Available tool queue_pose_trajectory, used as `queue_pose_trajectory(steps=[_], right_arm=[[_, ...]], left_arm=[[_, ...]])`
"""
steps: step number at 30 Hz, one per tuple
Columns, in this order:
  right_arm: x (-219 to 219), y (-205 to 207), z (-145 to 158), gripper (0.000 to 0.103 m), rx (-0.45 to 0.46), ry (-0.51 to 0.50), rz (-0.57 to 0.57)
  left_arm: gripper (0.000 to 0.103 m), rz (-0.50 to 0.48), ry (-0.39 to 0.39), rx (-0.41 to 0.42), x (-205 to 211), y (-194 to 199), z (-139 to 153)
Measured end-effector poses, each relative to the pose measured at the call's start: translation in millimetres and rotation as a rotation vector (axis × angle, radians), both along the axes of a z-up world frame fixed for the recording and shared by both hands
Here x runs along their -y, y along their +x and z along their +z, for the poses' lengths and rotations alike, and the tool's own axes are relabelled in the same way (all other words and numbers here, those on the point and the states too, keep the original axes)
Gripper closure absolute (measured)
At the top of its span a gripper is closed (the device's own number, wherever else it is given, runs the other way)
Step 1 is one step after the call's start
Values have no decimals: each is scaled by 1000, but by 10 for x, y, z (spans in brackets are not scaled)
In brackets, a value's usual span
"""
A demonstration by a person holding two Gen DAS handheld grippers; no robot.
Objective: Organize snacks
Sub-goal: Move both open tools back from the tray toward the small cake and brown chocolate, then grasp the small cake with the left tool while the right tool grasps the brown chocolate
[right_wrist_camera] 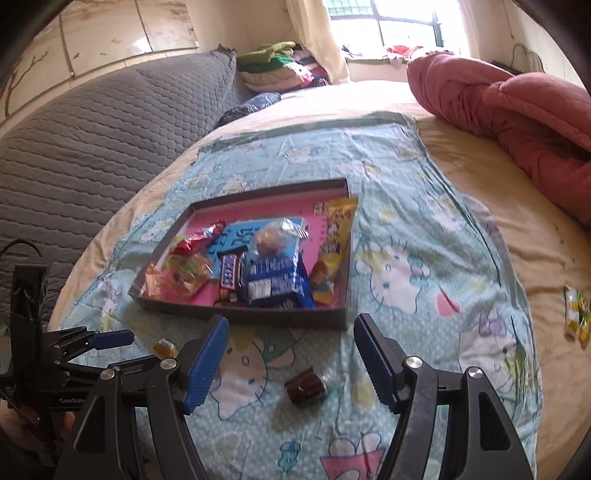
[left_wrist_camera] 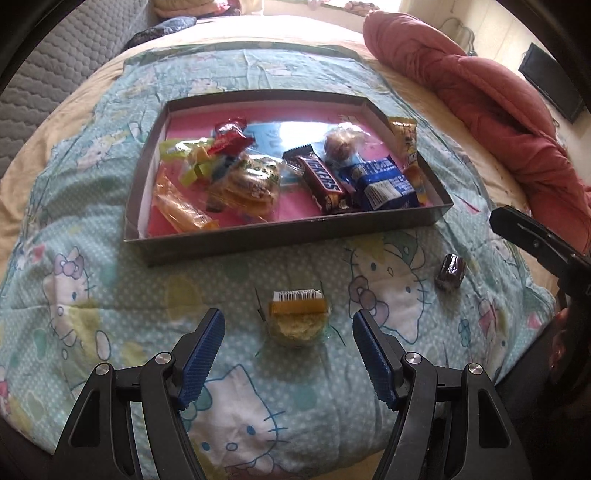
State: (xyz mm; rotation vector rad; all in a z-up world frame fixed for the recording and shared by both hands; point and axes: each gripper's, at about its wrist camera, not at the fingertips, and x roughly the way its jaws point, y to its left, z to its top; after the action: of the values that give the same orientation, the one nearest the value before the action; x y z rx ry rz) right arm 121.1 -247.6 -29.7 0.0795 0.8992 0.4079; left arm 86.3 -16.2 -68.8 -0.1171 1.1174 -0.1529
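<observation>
Just before the tray (left_wrist_camera: 288,236) on the bed, the wrapped pastry (left_wrist_camera: 298,317) (light, crumbly, crinkly film) sits ahead of the released left tool (left_wrist_camera: 289,356), likely best pinched gently across its sides, while the right tool (right_wrist_camera: 291,363) gapes over a dark candy (right_wrist_camera: 304,386).

Daylit fisheye views, blown out at the far side.
Window (right_wrist_camera: 402,26) glare whitens the bed's (left_wrist_camera: 295,33) far edge; corners vignette black, edges curve, slight softness.

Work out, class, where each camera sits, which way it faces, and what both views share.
Left wrist: on the open left gripper, looking over a wrapped cake toward the tray; the right gripper shows.
Right wrist: on the open right gripper, above a dark candy.
Shared: tray, cake, candy, Snickers bar.
</observation>
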Motion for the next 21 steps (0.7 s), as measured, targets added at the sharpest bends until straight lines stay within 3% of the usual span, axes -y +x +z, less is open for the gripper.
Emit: queue_pose_trajectory(steps=[21], right_arm=[[-213, -7, -506, 33, -178, -176, 41]], left_arm=[[29, 16, -27, -34, 2, 86, -178]])
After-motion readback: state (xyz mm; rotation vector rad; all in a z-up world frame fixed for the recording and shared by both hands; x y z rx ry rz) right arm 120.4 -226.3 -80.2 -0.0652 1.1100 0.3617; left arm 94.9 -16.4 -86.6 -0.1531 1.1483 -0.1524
